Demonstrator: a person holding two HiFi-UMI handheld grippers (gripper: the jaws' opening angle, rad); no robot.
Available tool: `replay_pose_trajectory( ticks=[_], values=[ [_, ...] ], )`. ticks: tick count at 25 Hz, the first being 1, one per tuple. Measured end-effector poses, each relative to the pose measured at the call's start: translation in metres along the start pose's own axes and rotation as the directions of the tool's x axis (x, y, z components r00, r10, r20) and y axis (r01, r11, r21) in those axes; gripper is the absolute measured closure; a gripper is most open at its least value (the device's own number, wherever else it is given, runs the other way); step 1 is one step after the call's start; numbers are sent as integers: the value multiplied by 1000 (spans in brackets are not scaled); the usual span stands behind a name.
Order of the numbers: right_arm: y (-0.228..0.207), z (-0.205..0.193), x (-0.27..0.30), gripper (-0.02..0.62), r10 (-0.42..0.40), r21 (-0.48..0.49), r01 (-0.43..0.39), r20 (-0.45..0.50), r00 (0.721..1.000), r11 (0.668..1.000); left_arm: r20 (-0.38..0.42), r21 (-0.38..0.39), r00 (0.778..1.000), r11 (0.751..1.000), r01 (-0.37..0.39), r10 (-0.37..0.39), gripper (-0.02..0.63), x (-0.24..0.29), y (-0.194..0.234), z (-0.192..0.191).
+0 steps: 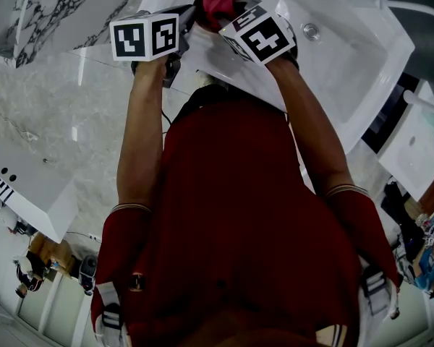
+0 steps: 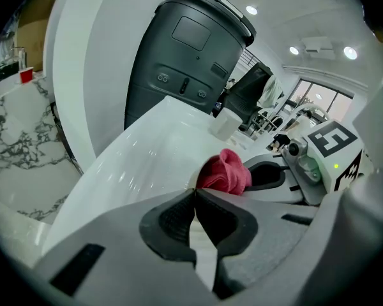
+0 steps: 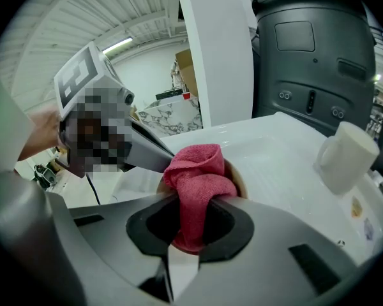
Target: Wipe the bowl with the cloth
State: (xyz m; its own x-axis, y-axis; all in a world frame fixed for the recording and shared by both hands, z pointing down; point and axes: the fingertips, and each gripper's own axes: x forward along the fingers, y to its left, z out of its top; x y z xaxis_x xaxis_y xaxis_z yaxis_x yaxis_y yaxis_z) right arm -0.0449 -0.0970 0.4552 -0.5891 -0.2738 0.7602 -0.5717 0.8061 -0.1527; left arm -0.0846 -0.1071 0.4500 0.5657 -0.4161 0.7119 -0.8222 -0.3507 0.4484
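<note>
Two tools, both closed: right tool (image 3: 193,199) clamped on the red cloth (image 3: 198,171), which is bunched against the tan bowl (image 3: 238,179); left tool (image 2: 195,191) pinching that bowl's rim. Both held over a white sink (image 1: 347,56); grey bin (image 3: 313,56) behind.

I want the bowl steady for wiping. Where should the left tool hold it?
Pinch the bowl by its thin rim, from the left, opposite the right tool: that leaves the open mouth free for the cloth. The left tool looks shut there, on the rim.
</note>
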Motion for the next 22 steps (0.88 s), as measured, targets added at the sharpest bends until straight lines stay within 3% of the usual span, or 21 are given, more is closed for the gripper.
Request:
replay_pose_trajectory(
  ticks=[10, 22],
  values=[
    [-6, 8, -3, 545, -12, -35, 13, 53, 999, 999, 17, -36, 1000, 999, -14, 14, 592, 3, 3, 5],
    [-12, 14, 6, 545, -22, -90, 26, 49, 999, 996, 42, -87, 999, 996, -8, 12, 589, 7, 8, 10]
  ],
)
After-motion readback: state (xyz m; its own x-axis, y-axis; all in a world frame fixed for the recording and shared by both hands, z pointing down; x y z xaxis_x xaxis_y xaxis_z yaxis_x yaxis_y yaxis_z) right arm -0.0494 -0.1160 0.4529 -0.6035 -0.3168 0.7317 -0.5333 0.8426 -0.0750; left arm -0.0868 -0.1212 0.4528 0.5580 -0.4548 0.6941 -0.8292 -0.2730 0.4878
